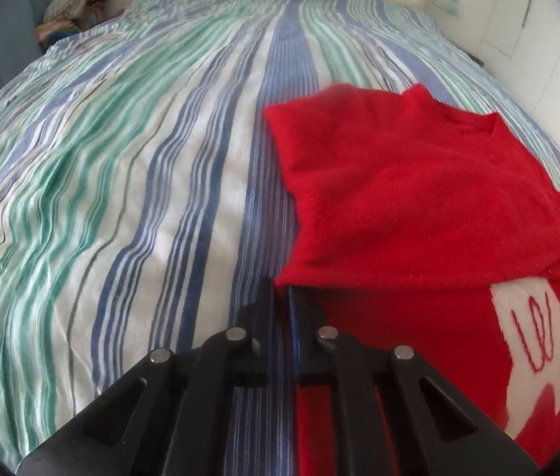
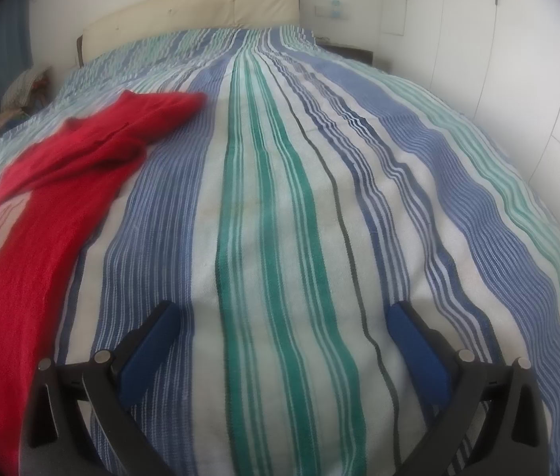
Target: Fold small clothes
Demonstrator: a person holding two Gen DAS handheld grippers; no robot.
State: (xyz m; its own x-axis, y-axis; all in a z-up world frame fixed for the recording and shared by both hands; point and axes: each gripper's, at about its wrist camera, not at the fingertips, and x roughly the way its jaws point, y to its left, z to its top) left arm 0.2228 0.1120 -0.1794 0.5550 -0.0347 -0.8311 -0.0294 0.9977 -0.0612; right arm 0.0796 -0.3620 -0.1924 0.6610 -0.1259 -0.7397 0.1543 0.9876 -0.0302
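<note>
A small red sweater with a white patch and red stitching lies on the striped bedspread. Its left part is folded over the body. My left gripper is shut on the sweater's lower left edge, at the corner of the folded flap. In the right wrist view the sweater lies at the left, one sleeve reaching toward the headboard. My right gripper is open and empty, low over the bedspread, to the right of the sweater.
A pile of other clothes sits at the far left of the bed by the wall; it also shows in the right wrist view. A cream headboard stands at the far end. White wardrobe doors run along the right.
</note>
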